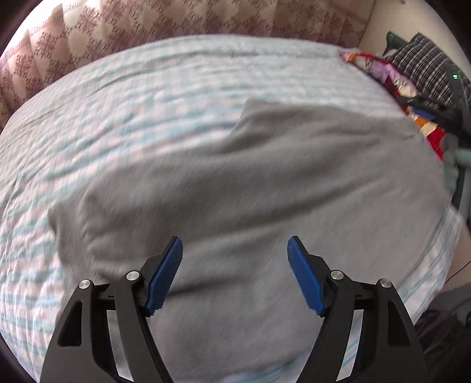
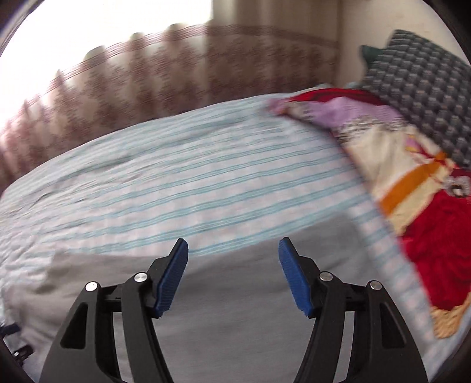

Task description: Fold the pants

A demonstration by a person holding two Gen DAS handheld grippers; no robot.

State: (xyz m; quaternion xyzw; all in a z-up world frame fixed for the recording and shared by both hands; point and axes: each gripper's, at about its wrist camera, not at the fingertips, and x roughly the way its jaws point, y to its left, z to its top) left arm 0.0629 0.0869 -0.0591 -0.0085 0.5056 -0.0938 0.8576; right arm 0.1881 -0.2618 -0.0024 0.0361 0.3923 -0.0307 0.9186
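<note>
Grey pants (image 1: 265,182) lie spread on a bed with a blue-and-white striped sheet (image 1: 147,97). In the left wrist view they fill the middle and lower right. My left gripper (image 1: 235,246) is open and empty, hovering above the grey cloth. In the right wrist view the pants (image 2: 235,280) lie under and just beyond my right gripper (image 2: 233,247), which is open and empty above their far edge. The other gripper shows dimly at the right edge of the left wrist view (image 1: 435,112). Both views are motion-blurred.
A colourful patchwork quilt (image 2: 412,176) and a dark checked pillow (image 2: 426,88) are piled at the right end of the bed. A patterned brown curtain (image 1: 176,20) hangs behind the bed. The striped sheet (image 2: 176,182) stretches to the left.
</note>
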